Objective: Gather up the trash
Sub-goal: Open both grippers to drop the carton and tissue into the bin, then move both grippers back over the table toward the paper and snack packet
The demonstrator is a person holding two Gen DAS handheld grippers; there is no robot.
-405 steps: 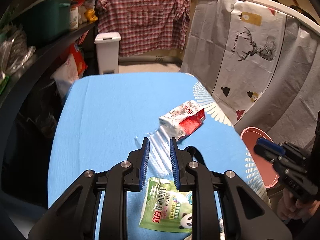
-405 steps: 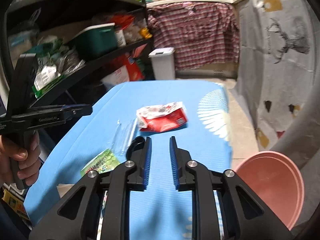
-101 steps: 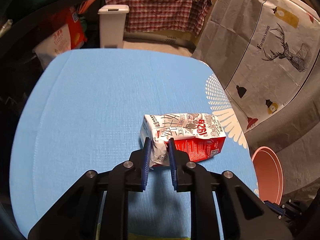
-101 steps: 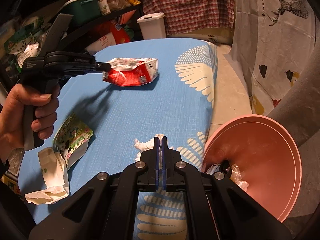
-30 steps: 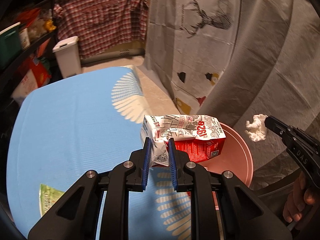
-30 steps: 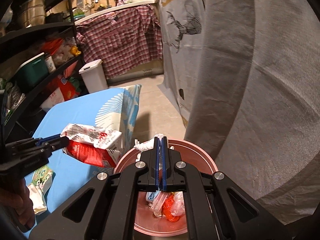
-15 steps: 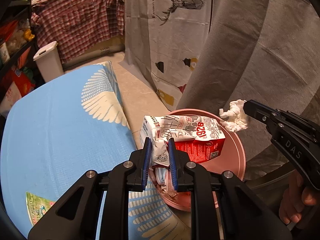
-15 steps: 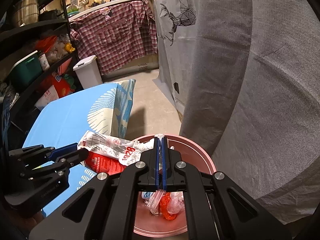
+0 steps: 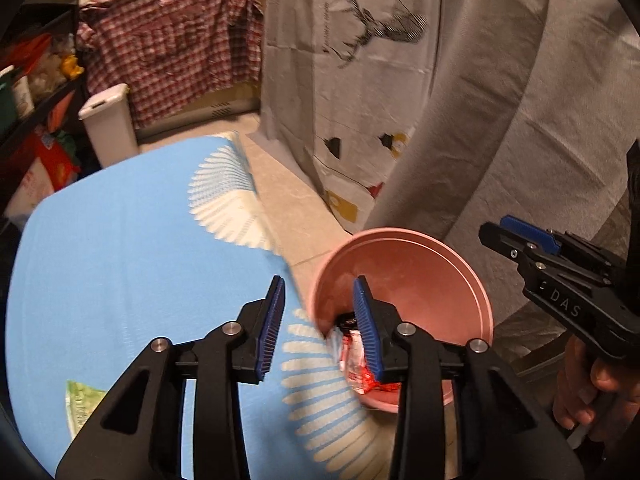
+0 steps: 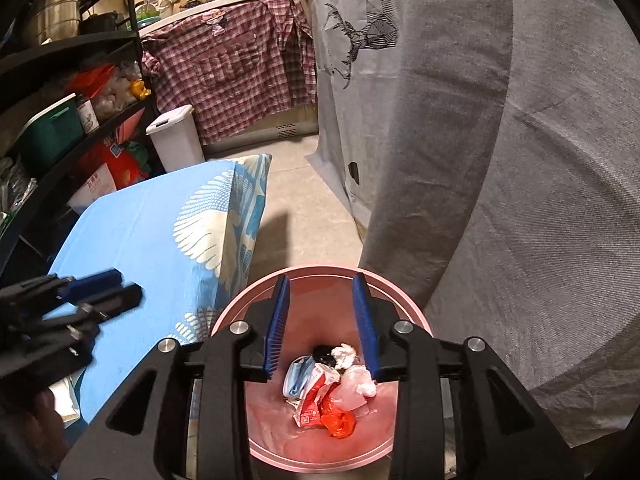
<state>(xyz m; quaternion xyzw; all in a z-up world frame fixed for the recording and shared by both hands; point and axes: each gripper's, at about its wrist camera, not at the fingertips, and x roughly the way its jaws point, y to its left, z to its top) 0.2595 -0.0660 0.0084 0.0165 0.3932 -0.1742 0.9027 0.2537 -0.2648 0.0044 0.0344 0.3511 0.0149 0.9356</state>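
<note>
The pink bin (image 9: 472,280) (image 10: 256,436) stands on the floor beside the blue table (image 9: 120,260) (image 10: 160,240). Inside it lie the red and white carton (image 10: 316,394) (image 9: 354,364), the white tissue wad (image 10: 345,354) and other scraps. My left gripper (image 9: 318,314) hangs over the table's edge and the bin's rim, its jaws opening with nothing between them. Directly above the bin, my right gripper (image 10: 320,320) has its jaws opening too, and they hold nothing. A green wrapper (image 9: 82,404) lies on the table at the lower left.
Grey cloth with a deer print (image 9: 376,28) (image 10: 360,36) hangs to the right of the bin. A white lidded bin (image 9: 108,124) (image 10: 176,140) and a plaid shirt (image 10: 236,68) stand at the back. Dark shelves (image 10: 60,120) full of goods run along the left.
Both grippers have opened. The carton has dropped from the left gripper and the tissue wad from the right one; both now lie in the pink bin. The left gripper has swung slightly left.
</note>
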